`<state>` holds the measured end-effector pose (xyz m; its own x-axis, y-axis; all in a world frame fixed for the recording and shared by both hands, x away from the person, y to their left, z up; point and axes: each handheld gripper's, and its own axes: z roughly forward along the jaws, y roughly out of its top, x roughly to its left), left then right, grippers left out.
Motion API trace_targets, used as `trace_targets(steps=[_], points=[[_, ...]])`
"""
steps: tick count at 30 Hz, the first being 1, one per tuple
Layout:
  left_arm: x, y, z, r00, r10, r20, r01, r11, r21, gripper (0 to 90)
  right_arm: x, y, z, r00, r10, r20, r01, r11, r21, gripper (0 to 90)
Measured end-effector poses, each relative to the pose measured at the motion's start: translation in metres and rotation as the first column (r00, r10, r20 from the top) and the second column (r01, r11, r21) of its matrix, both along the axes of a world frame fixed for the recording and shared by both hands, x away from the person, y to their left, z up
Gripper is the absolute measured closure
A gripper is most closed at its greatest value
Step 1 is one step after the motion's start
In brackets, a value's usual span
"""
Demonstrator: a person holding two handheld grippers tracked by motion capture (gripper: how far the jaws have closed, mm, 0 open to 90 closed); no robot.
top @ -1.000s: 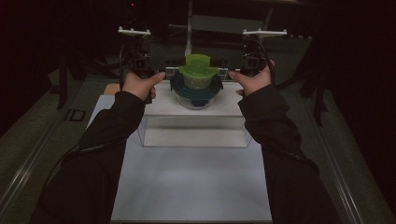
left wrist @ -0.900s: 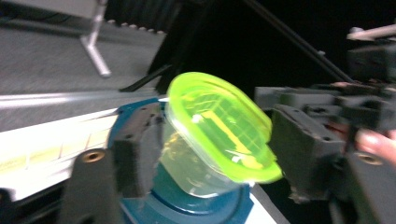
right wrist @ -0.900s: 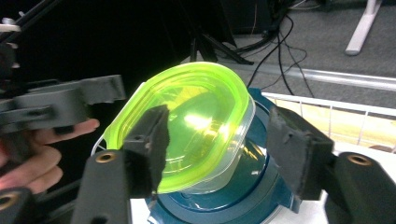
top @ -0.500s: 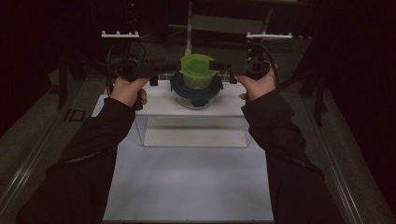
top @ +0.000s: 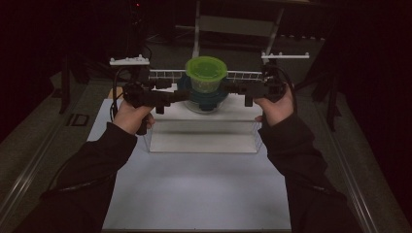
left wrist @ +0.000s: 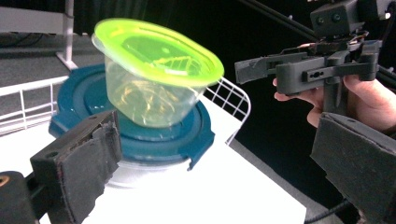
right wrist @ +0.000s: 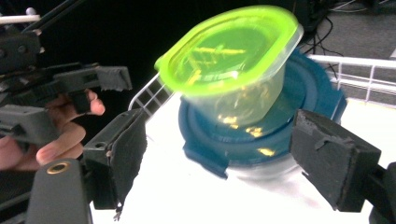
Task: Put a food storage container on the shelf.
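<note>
Fingers on both my grippers stand wide apart with nothing between them: my left gripper (top: 170,97) comes in from nine o'clock and my right gripper (top: 238,89) from three o'clock, aimed at each other across the stack. The tub (top: 206,76), clear with a green lid (left wrist: 156,49), sits tilted on the blue lid (left wrist: 140,133) of a bowl (top: 206,104) below it, all on the white surface (top: 204,143) with a wire rack (top: 243,75) behind at twelve o'clock.

I judge this the approach step, before any grasp. In the left gripper view the tub lies ahead toward eleven o'clock, beyond my fingertips and apart from them; in the right gripper view it sits at twelve o'clock, again past the pads and untouched. Next I would need to bring both pairs in level with the tub's walls, below the green rim, and close gently, since the thin plastic would likely flex and the tilt could let it slide off the blue lid.
</note>
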<state>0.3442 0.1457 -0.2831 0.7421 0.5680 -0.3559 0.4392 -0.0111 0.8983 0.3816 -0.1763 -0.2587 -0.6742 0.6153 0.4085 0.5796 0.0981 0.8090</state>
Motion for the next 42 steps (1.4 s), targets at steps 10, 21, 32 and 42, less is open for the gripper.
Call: trace_targets(steps=[10,21,32,42], points=[[-0.027,-0.003,-0.025,0.9971,-0.07,0.032,0.068,0.9969,0.038,1.3,-0.03,-0.003,-0.037,0.9981,0.054,0.029,-0.054,0.998,-0.018,18.5],[-0.057,-0.013,-0.073,0.9909,-0.133,0.014,0.132,0.9893,0.062,1.3,-0.056,-0.011,-0.093,0.9954,0.08,0.053,-0.077,0.996,-0.05,17.0],[-0.077,-0.018,-0.118,0.9868,-0.161,0.023,0.157,0.9811,0.113,1.3,-0.069,-0.022,-0.143,0.9941,0.102,0.038,-0.1,0.994,-0.032,16.1],[-0.089,-0.02,-0.156,0.9819,-0.189,0.014,0.185,0.9712,0.15,1.3,-0.077,-0.03,-0.187,0.9921,0.124,0.017,-0.124,0.991,-0.042,15.5]])
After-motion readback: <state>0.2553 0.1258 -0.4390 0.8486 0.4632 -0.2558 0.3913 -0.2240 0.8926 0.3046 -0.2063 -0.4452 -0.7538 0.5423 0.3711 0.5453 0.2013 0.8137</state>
